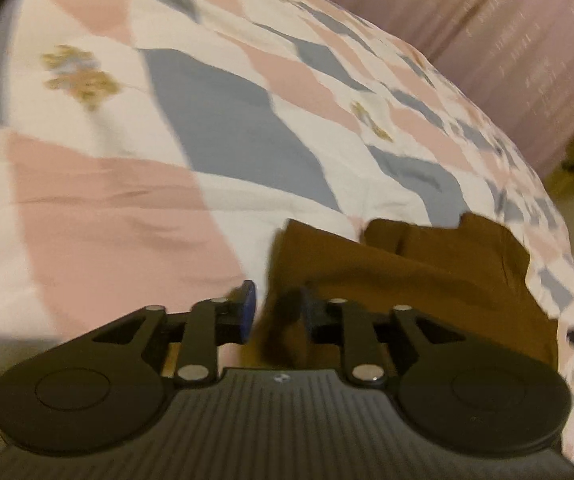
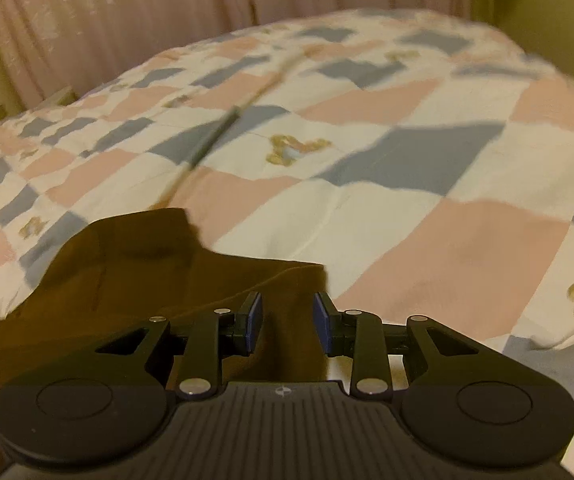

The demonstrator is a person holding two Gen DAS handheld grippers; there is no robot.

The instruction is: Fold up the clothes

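A brown garment [image 1: 407, 280] lies crumpled on the bed near its right edge in the left wrist view. My left gripper [image 1: 277, 306] hovers over the garment's left edge, its jaws apart; brown cloth shows in the gap, but the blue pads [image 1: 248, 308] do not press on it. In the right wrist view the same brown garment [image 2: 147, 272] spreads to the lower left. My right gripper [image 2: 287, 320] stands open above its right-hand corner, with cloth visible between and beneath the blue pads [image 2: 256, 320], untouched.
A quilt [image 1: 127, 200] in pink, blue-grey and white squares covers the bed [image 2: 407, 220]. A pink curtain [image 2: 127, 20] hangs behind it, also in the left wrist view [image 1: 487, 40]. A thin dark line [image 2: 215, 140] runs across the quilt.
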